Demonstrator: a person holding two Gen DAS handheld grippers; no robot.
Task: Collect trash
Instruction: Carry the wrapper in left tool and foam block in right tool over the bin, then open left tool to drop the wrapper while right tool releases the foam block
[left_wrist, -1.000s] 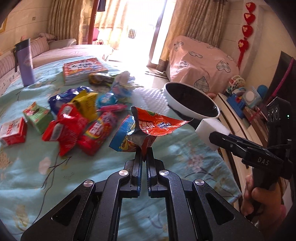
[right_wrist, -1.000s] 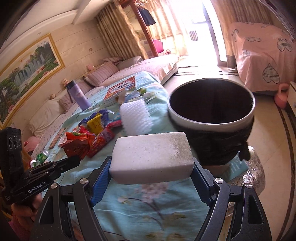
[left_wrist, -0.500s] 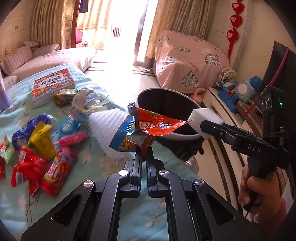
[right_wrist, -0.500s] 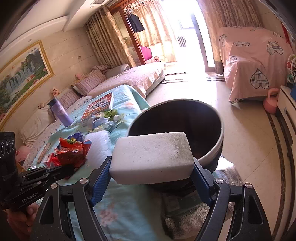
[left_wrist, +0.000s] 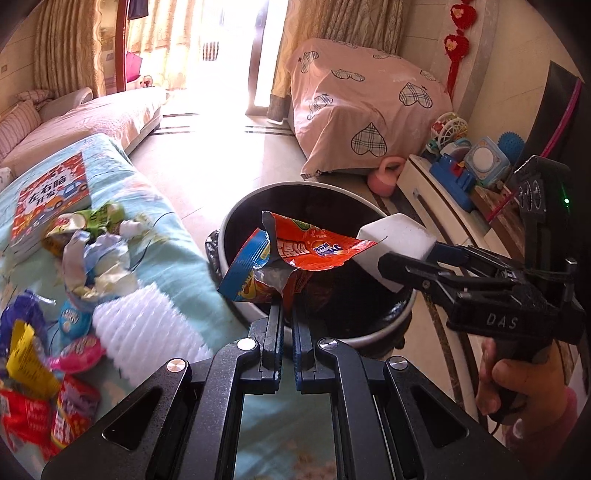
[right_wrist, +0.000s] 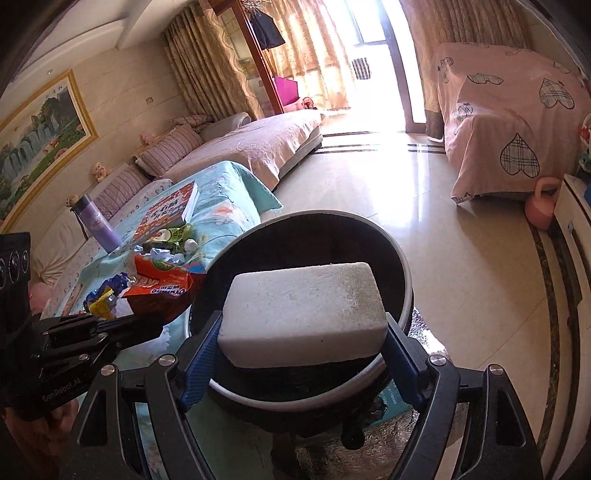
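Note:
My left gripper (left_wrist: 287, 314) is shut on an orange and blue snack wrapper (left_wrist: 295, 254) and holds it over the rim of the black trash bin (left_wrist: 384, 325). My right gripper (right_wrist: 303, 332) is shut on a white foam block (right_wrist: 303, 306) and holds it above the bin's opening (right_wrist: 400, 258). In the left wrist view the block (left_wrist: 397, 240) and the right gripper (left_wrist: 417, 269) sit just right of the wrapper. In the right wrist view the wrapper (right_wrist: 162, 284) and the left gripper (right_wrist: 147, 325) sit at the bin's left edge.
The table with a turquoise cloth (left_wrist: 177, 236) holds several snack wrappers (left_wrist: 70, 369), crumpled paper (left_wrist: 96, 262), a white foam net (left_wrist: 144, 332), a book (left_wrist: 48, 199) and a purple bottle (right_wrist: 98, 225). A sofa (right_wrist: 251, 147), a covered piece of furniture (left_wrist: 365, 107) and a cabinet with toys (left_wrist: 454, 177) surround the floor.
Both grippers moved right, off the table and over the bin. The wrapper and the foam block now hang above the bin opening; both grips are unchanged.

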